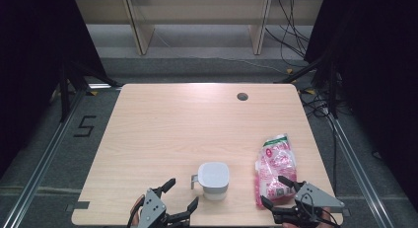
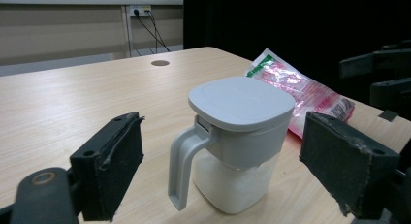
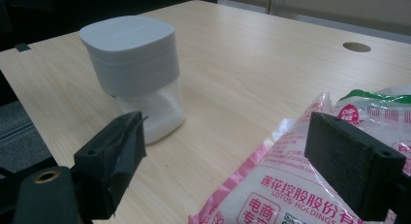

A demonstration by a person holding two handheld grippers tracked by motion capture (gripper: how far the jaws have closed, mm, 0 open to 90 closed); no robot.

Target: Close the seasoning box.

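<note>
Both grippers spread, empty – left gripper point(image 1: 179, 194) faces the lidded jar point(image 1: 214, 180), handle toward it, right gripper point(image 1: 276, 190) sits just short of the pink bag point(image 1: 274, 165)

Jug point(image 1: 213, 179) on table point(image 1: 172, 129), near front edge; bag point(image 1: 275, 168) right of it.

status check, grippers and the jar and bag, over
Left gripper open, short of lidded jar. Right gripper open over pink bag. Nothing between.
</note>
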